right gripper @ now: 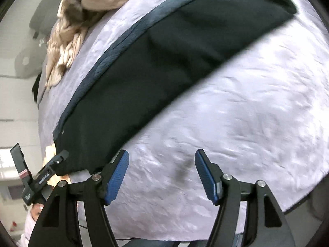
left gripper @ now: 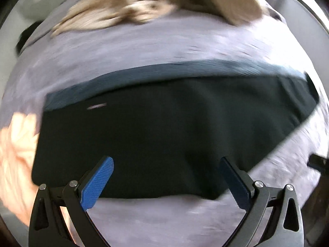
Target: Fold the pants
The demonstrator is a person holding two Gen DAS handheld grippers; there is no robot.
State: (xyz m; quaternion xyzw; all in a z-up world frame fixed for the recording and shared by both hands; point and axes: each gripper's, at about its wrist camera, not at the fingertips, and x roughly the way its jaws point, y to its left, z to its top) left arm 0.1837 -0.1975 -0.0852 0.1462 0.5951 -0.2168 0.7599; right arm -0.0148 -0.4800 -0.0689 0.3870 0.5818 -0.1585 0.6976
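Pants (left gripper: 164, 135): dark, folded into a long flat band; in the left wrist view it runs across the middle of the frame from left to right, and in the right wrist view (right gripper: 144, 78) it slants from lower left to upper right.
Pants edge: a lighter blue-grey strip (left gripper: 144, 76) runs along the far long side of the band.
Surface: a pale lilac, crinkled bed cover (right gripper: 236, 113) lies under the pants and fills most of both frames.
Left tool (left gripper: 166, 177): jaws spread wide at the bottom of the left wrist view, blue pads over the near edge of the pants, nothing clamped between them.
Right tool (right gripper: 161, 173): jaws stand apart at the bottom of the right wrist view, over bare cover just right of the pants' near end; nothing held.
Left tool seen from the right: its black body (right gripper: 41, 177) shows at the lower left of the right wrist view, beside the pants' end.
Hand (left gripper: 18, 154): at the left edge of the left wrist view, blurred, next to the end of the pants.
Other cloth: a crumpled beige fabric (left gripper: 156, 6) lies at the top of the left wrist view, well apart from the pants; it sits upper left in the right wrist view (right gripper: 82, 14).
Sharpness: both views are motion-blurred.
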